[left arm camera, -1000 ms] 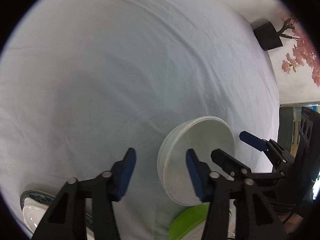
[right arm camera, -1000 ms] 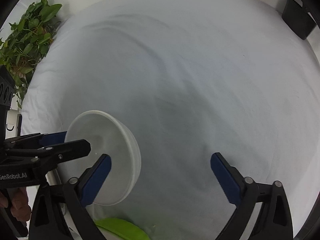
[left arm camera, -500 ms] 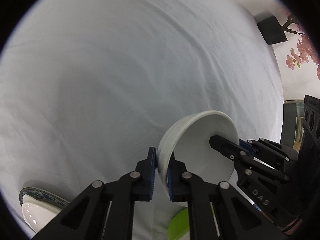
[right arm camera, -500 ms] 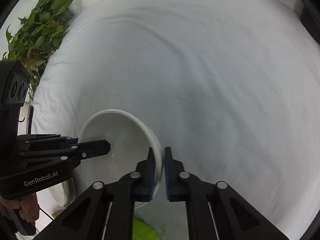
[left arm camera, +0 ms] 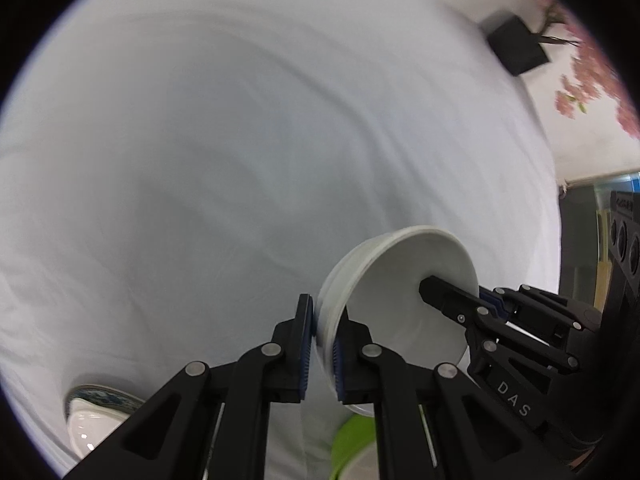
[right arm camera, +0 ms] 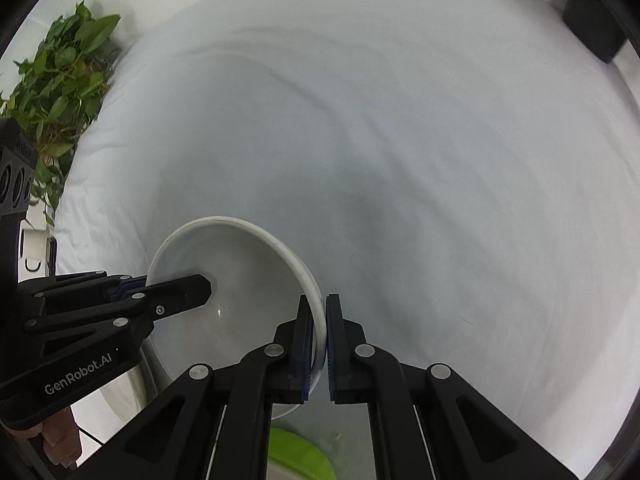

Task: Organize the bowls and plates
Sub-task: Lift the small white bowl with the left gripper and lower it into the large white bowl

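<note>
A white bowl (left arm camera: 404, 280) is held off the white cloth between both grippers. My left gripper (left arm camera: 321, 346) is shut on the bowl's left rim. My right gripper (right arm camera: 319, 342) is shut on the bowl's right rim (right arm camera: 304, 276). In the left wrist view the right gripper (left arm camera: 486, 304) reaches in from the right, one finger inside the bowl. In the right wrist view the left gripper (right arm camera: 132, 294) reaches in from the left likewise. A green bowl (left arm camera: 354, 446) lies below, also showing in the right wrist view (right arm camera: 298, 458). A blue-patterned plate with a white dish (left arm camera: 94, 414) sits lower left.
A white cloth (left arm camera: 200, 160) covers the table. A black box (left arm camera: 518, 46) and pink blossoms (left arm camera: 588, 84) stand at the far right edge. A green leafy plant (right arm camera: 60, 92) stands at the far left in the right wrist view.
Both grippers, open a second ago, have shut on opposite rims of the white bowl. The bowl has tipped from on edge toward upright and is lifted off the cloth.
</note>
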